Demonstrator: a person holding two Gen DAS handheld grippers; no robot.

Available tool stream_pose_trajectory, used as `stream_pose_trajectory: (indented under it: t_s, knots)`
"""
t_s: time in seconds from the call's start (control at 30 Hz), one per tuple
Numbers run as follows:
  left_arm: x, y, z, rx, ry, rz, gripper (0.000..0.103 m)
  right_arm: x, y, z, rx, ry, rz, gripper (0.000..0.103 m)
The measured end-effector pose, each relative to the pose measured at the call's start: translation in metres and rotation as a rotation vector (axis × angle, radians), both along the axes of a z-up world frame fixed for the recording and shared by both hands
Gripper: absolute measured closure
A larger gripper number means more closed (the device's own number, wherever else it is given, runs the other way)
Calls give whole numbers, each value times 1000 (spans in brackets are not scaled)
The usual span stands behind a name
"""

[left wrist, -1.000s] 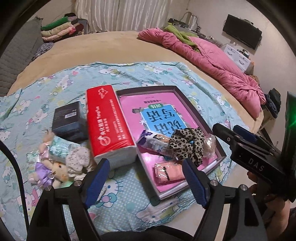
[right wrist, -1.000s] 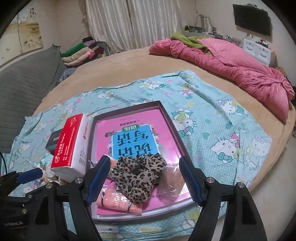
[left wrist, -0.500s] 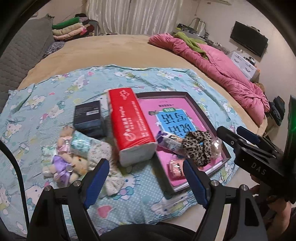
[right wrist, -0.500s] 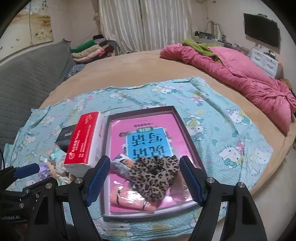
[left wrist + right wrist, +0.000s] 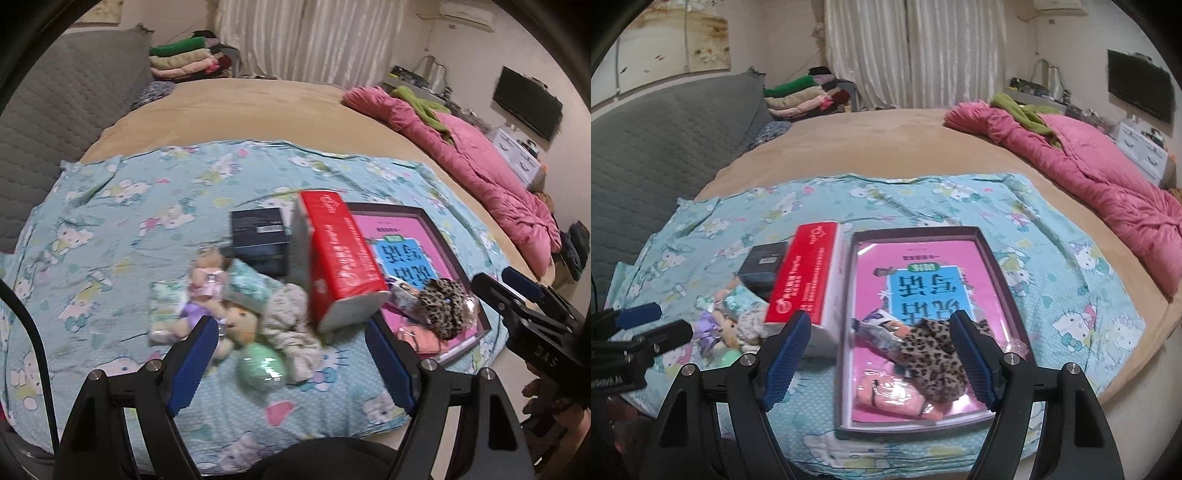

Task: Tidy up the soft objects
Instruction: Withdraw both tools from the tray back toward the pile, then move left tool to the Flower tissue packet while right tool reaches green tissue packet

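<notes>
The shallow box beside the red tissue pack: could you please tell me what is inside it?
Inside the shallow box: a pink book, leopard scrunchie, pink packet and printed packet. Anything beneath the book is hidden.

Shallow box [image 5: 1004,273]: holds leopard scrunchie [image 5: 932,360], pink packet [image 5: 890,398]. Red tissue pack [image 5: 805,280] just left. Right gripper [image 5: 879,363] near, jaws apart, empty.

A home bedroom, large bed [image 5: 886,147] mid-frame, pink quilt [image 5: 1089,170] at right, curtains [image 5: 923,51] top centre (drawn), wall television [image 5: 1139,90] upper right.
</notes>
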State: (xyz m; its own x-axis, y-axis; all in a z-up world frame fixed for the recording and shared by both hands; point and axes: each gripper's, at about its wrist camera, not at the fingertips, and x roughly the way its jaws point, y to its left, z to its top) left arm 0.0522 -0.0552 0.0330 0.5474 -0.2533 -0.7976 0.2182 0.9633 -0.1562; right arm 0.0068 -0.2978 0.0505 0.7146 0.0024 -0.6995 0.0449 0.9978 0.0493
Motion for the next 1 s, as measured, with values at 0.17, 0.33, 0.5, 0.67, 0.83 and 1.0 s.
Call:
stream_pose_trajectory:
  t_s: [0.17, 0.33, 0.5, 0.67, 0.83, 1.0]
  knots:
    - [2, 32, -4, 12, 3, 66, 22, 2, 21, 1, -9, -4, 50, 25]
    - [4, 61, -14, 5, 26, 125, 22, 7, 44, -2, -23, 3, 106, 25]
    - [8, 82, -23, -6, 44, 168, 22, 12, 74, -4, -45, 6, 182, 25]
    - [15, 98, -34, -21, 62, 196, 22, 21, 104, -11, -61, 17, 255, 25]
    - [24, 109, -51, -28, 91, 213, 22, 36, 133, -23, -73, 43, 315, 25]
    - [37, 119, -67, -36, 119, 230, 22, 53, 154, -37, -92, 70, 357, 25]
